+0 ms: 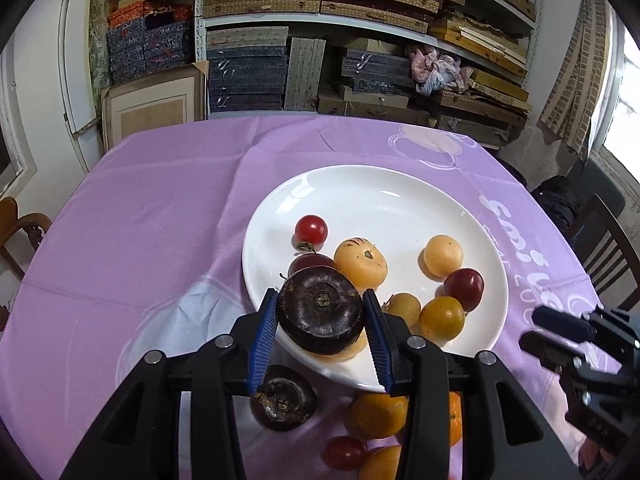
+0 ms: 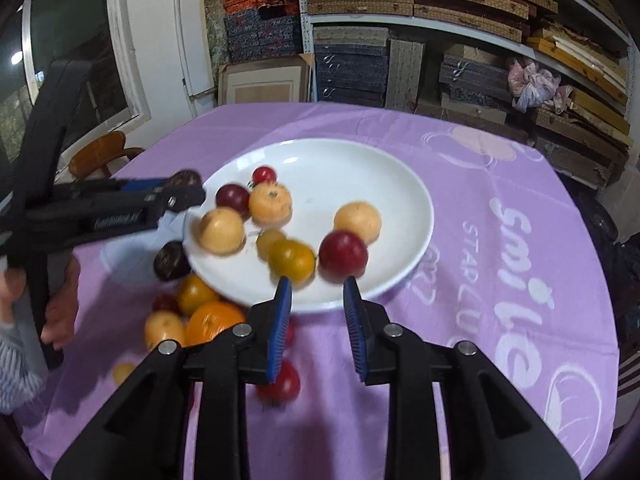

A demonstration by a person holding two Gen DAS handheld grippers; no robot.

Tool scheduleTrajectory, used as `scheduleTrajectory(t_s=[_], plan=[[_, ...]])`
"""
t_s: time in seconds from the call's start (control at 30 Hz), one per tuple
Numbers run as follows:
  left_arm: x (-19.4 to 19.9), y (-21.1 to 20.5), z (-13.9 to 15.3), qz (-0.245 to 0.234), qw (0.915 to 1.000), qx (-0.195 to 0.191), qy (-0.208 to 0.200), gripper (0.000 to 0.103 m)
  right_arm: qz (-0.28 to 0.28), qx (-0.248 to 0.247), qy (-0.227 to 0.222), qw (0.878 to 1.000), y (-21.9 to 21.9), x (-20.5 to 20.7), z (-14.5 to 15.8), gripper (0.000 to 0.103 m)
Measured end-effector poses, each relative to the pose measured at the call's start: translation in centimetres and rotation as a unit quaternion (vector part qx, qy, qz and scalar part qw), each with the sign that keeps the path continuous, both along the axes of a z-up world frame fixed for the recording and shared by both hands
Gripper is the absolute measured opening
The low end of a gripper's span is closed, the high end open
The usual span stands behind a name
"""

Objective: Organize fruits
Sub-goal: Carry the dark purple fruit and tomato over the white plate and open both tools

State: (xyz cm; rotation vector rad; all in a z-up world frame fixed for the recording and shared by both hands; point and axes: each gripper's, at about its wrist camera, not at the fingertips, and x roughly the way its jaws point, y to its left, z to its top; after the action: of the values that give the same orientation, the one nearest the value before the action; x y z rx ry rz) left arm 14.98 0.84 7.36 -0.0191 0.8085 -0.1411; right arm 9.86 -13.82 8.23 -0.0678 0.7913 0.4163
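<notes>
My left gripper [image 1: 322, 312] is shut on a dark purple round fruit [image 1: 320, 314] and holds it above the near-left rim of the white plate [image 1: 360, 196]. The plate holds several fruits: a red cherry tomato [image 1: 311, 230], pale orange fruits [image 1: 361, 262], a yellow one [image 1: 442, 317] and a dark red one [image 1: 464, 289]. My right gripper [image 2: 318, 292] is open and empty, just over the plate's near rim [image 2: 400, 284]. The left gripper [image 2: 176, 196] shows at the plate's left edge in the right wrist view. More fruit lies on the cloth: another dark purple fruit [image 1: 283, 402], an orange [image 2: 214, 320], a red tomato [image 2: 280, 384].
A purple tablecloth [image 1: 160, 220] with white print covers the table. Shelves with stacked boxes [image 1: 360, 40] stand behind it. Wooden chairs stand at the left [image 1: 20, 232] and the right [image 1: 608, 248]. The right gripper [image 1: 576, 340] sits at the right edge in the left wrist view.
</notes>
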Motion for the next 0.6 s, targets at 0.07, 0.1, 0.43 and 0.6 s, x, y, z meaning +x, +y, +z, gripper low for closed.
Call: scheduleTrajectory(t_s=[0.07, 0.1, 0.43, 0.6], plan=[[-0.2, 0.2, -0.2, -0.001, 1.0, 0.0, 0.003, 0.043, 0.007, -0.006, 0.007, 1.0, -0.2, -1.9, -1.0, 0.026], [-0.1, 0.2, -0.2, -0.003, 1.0, 0.0, 0.005, 0.043, 0.01, -0.005, 0.01, 1.0, -0.2, -2.5, -1.4, 0.026], [-0.7, -0.6, 0.6, -0.004, 0.9999, 0.006, -0.007, 0.043, 0.041, -0.027, 0.035, 0.998, 2.7, -2.6, -4.3, 0.027], [-1.0, -1.0, 0.7, -0.012, 0.9998, 0.008, -0.01, 0.043, 0.052, -0.035, 0.044, 0.997, 3.3, -2.6, -4.9, 0.031]])
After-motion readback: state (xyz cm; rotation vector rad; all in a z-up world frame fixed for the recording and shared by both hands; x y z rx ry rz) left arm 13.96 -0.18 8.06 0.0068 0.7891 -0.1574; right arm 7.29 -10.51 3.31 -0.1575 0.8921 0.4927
